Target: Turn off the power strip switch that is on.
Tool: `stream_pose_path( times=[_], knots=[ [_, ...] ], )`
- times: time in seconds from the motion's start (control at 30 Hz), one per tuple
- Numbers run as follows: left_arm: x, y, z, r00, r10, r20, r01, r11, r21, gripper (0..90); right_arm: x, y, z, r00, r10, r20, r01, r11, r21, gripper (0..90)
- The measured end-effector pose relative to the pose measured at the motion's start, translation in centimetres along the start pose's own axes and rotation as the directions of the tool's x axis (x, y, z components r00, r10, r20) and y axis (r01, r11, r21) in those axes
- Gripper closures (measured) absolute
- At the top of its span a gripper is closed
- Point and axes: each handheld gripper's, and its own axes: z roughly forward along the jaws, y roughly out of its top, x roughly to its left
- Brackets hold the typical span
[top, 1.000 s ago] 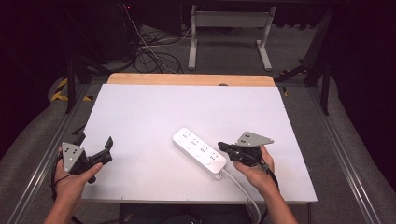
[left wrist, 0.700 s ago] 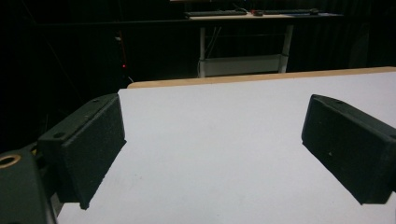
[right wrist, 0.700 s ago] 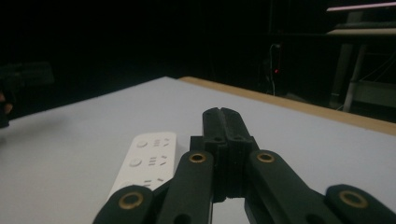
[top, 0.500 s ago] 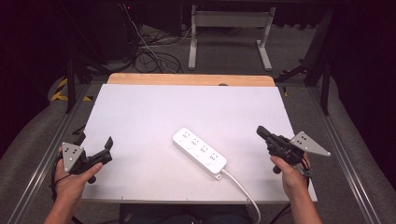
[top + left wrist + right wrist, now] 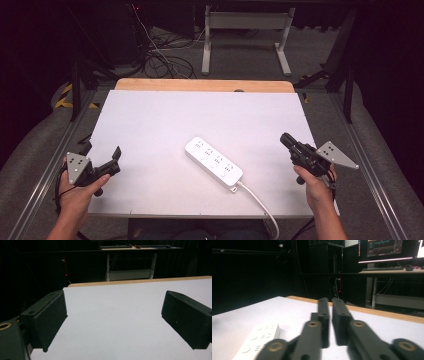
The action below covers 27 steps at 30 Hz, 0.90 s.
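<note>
- White and smooth, the rectangular sheet covering the desk (image 5: 165, 115) leaves a strip of pale wood bare along its far edge.
- On that sheet, right of centre and nearer the person's side, a white plastic power strip (image 5: 213, 163) lies flat and askew: a long rounded bar with several rows of sockets on its top face.
- Its white cord (image 5: 256, 200) leaves the near right end and curves off over the near edge of the desk.
- At the near left corner, the left gripper (image 5: 114, 161) is held in a hand (image 5: 76, 192), with a grey three-cornered metal plate on top. In the left gripper view its two matte black, blocky pads (image 5: 51, 317) stand far apart with bare white sheet between them.
- By the right edge of the desk, the right gripper (image 5: 285, 140) is held in the other hand (image 5: 316, 186), well apart from the power strip and carrying a like grey plate.
- Its jaws have just been opening. In the right gripper view they show as narrow black bars with brass-coloured pivots, a slim gap between them and nothing in it, with the power strip low at the left.
</note>
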Motion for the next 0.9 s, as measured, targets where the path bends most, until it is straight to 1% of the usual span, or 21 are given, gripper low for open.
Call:
stream_pose_path(
  times=[0.03,0.07,0.1,0.13,0.17,0.27,0.3,0.4,0.43,0.5,0.6,0.73,0.83,0.9],
  knots=[
    [0.0,0.0,-0.01,1.0,0.001,0.0,-0.001,1.0,0.0,6.8,-0.06,0.0,0.09,0.9998,0.019,0.006,-0.019,1.0,0.01,58.2],
    [0.0,0.0,-0.01,1.0,0.001,0.0,-0.001,1.0,0.0,6.8,-0.3,-0.03,0.28,0.9974,0.067,0.028,-0.068,0.997,0.031,35.7],
    [0.0,0.01,-0.01,1.0,0.0,0.0,0.0,1.0,-0.001,6.8,-0.3,-0.03,0.28,0.9974,0.067,0.028,-0.068,0.997,0.031,35.7],
    [0.0,0.01,-0.01,1.0,0.001,0.0,-0.001,1.0,-0.001,6.8,-0.54,-0.13,0.33,0.9957,0.091,0.015,-0.092,0.995,0.049,22.7],
    [0.01,0.01,-0.01,1.0,0.001,0.0,-0.001,1.0,-0.001,6.8,-0.54,-0.13,0.33,0.9957,0.091,0.015,-0.092,0.995,0.049,22.7],
    [0.0,0.01,0.0,1.0,0.002,0.0,-0.002,1.0,-0.001,6.8,-0.45,-0.14,0.32,0.9974,0.069,-0.018,-0.068,0.997,0.044,12.9],
    [-0.01,0.01,0.0,1.0,0.003,0.0,-0.003,1.0,-0.002,6.8,-0.27,-0.08,0.41,0.9983,0.048,-0.034,-0.047,0.998,0.039,9.6],
    [-0.01,0.01,0.02,1.0,0.005,0.001,-0.005,1.0,-0.003,6.8,-0.09,-0.08,0.51,0.9982,0.043,-0.043,-0.041,0.998,0.049,8.1],
    [-0.02,0.01,0.01,1.0,0.003,0.001,-0.003,1.0,-0.003,6.8,0.04,-0.13,0.55,0.9979,0.034,-0.056,-0.031,0.998,0.055,7.6],
    [-0.01,0.01,0.0,1.0,0.003,-0.001,-0.003,1.0,-0.002,6.8,0.05,-0.16,0.55,0.9975,0.025,-0.066,-0.021,0.998,0.053,5.8],
    [-0.01,0.01,0.01,1.0,0.004,-0.001,-0.004,1.0,-0.003,6.8,0.01,-0.15,0.43,0.997,0.017,-0.075,-0.014,0.999,0.045,5.9],
    [-0.02,0.01,0.02,1.0,0.007,0.0,-0.007,1.0,-0.004,6.8,-0.04,-0.19,0.33,0.9972,0.019,-0.073,-0.015,0.999,0.051,5.9],
    [-0.08,0.02,-0.01,1.0,0.001,0.0,-0.001,1.0,-0.006,6.9,-0.1,-0.26,0.3,0.9974,0.018,-0.07,-0.014,0.998,0.055,5.9],
    [-0.08,0.03,-0.18,1.0,0.008,0.001,-0.008,1.0,-0.006,6.9,-0.1,-0.32,0.31,0.9974,0.025,-0.067,-0.021,0.998,0.063,5.9]
  ],
)
